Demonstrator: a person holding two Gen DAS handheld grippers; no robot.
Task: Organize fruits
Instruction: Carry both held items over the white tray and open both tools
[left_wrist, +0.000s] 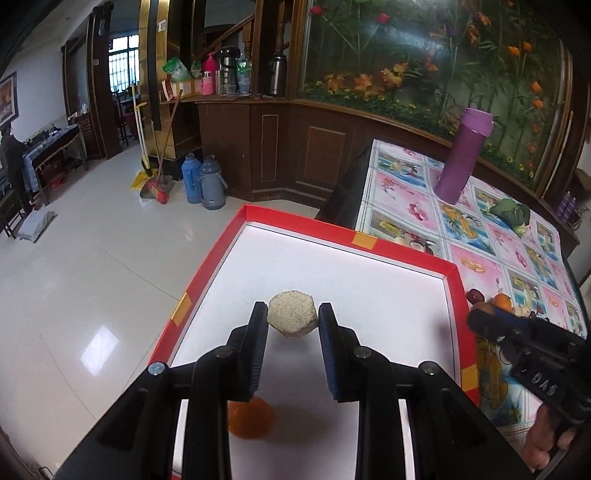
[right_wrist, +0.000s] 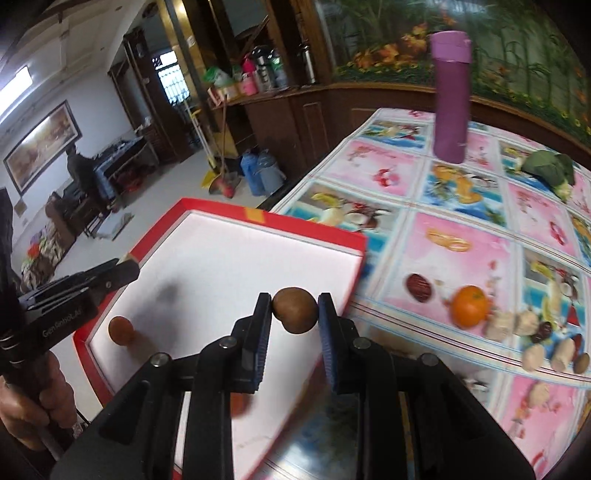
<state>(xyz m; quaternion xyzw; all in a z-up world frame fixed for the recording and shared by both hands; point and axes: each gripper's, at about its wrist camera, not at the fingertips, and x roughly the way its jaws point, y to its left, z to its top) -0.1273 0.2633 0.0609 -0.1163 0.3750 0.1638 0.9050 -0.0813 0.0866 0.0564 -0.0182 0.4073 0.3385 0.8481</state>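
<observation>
Landmark: red-rimmed tray, white inside, lying at the table edge and partly overhanging it.

**Inside the tray**
- One small orange-brown fruit on the floor of the tray, near its left rim in the right wrist view. It is likely the same blurred orange fruit seen under the left gripper's fingers in the left wrist view, though I cannot tell for sure. Judged placed.

**Above the tray, in hand**
- Left gripper: jaws closed partway on a pale, speckled, faceted piece, held over the tray's middle, clear of the floor. Not yet set down.
- Right gripper: jaws closed partway on a round brown fruit, held over the tray's right rim, at the table side. Not yet set down.

**Outside the tray, on the table**
- Orange, well to the right of the tray.
- Dark red date-like fruit, between the tray and the orange.
- Cluster of pale pieces with a few dark and brown ones, beyond the orange, further from the tray.
- Green leafy vegetable and purple bottle, far side of the table; probably not part of the sorting.

**Status (judgement)**
Early. One item down, two arriving, the larger share waiting outside the tray. Count of the cluster uncertain because of blur.
</observation>
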